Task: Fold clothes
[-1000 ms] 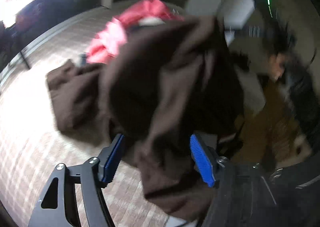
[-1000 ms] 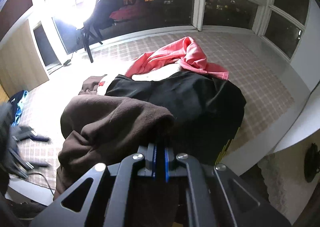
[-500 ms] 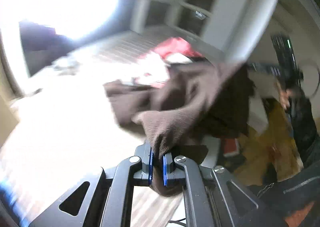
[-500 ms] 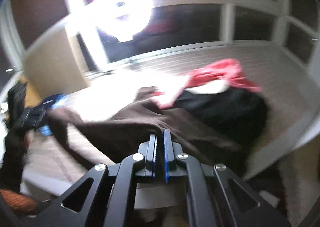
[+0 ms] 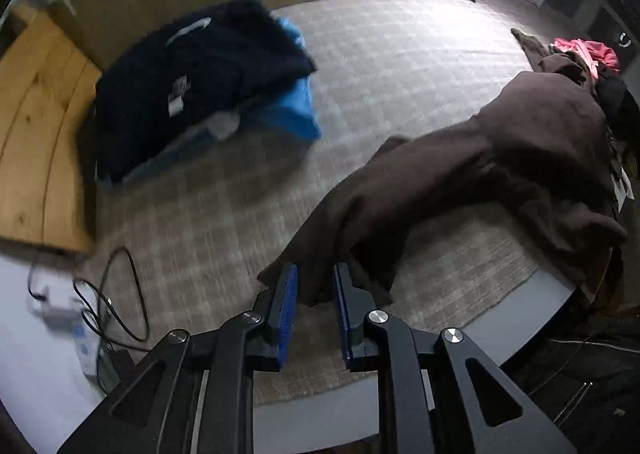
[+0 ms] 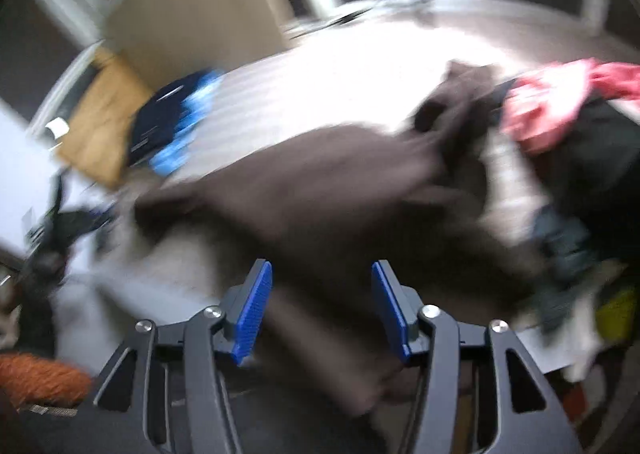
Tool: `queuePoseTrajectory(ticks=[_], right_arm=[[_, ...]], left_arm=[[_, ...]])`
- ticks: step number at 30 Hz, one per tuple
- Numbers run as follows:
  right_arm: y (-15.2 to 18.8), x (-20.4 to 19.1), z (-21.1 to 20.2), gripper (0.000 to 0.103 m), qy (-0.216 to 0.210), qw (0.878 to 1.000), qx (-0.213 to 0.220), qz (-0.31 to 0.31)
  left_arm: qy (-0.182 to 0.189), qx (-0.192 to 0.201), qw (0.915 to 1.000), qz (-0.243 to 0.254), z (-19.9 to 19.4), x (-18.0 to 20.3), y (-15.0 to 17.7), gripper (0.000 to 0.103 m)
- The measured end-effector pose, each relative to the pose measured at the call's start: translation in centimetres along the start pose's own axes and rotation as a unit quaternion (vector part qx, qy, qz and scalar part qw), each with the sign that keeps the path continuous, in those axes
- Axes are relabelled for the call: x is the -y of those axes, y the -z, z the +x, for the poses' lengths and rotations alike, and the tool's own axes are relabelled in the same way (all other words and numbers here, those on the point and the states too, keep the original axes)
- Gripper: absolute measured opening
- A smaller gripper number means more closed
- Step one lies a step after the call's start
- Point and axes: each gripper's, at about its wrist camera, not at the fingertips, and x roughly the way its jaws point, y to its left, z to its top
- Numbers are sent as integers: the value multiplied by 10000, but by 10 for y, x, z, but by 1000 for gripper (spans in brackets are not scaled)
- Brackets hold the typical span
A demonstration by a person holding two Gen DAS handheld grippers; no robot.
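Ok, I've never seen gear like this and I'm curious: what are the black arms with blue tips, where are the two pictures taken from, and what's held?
There is no robot. A person holds a two-finger clamp in each hand, and a wide-angle camera on each looks along its fingers. One picture is from the left gripper, the other from the right gripper. Both look down on a checked cover with a brown garment across it, a folded dark pile and a pink garment. The left jaws have just been opening slightly, with the brown edge between them. Whether they pinch it is unclear. The right jaws have just opened wide, and the cloth between them is loose.
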Motion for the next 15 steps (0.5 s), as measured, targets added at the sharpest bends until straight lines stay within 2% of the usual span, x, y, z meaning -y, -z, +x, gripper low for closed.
queuePoseTrajectory(ticks=[2, 5, 8, 11, 13, 14, 15], right_arm=[[-25, 27, 7, 53, 322, 9994, 92, 130], [-71, 67, 42, 56, 613, 9975, -35, 355], [-103, 89, 87, 57, 462, 9964, -376, 599], [-125, 105, 135, 57, 229, 9921, -819, 923], [-131, 108, 157, 57, 74, 9908, -943, 973], [-133, 108, 161, 53, 1, 9913, -913, 947], [-134, 107, 162, 32, -75, 9924, -844, 890]], left_arm=[[166, 144, 9997, -60, -1, 8, -13, 22], [395, 475, 9981, 50, -14, 14, -23, 34], [445, 646, 9966, 258, -15, 43, -49, 34], [877, 678, 9930, 411, 1, 76, -82, 35], [1098, 637, 9904, 552, 14, 96, -96, 35], [1158, 558, 9895, 658, 25, 108, -103, 35], [1212, 479, 9886, 756, 35, 118, -110, 35]])
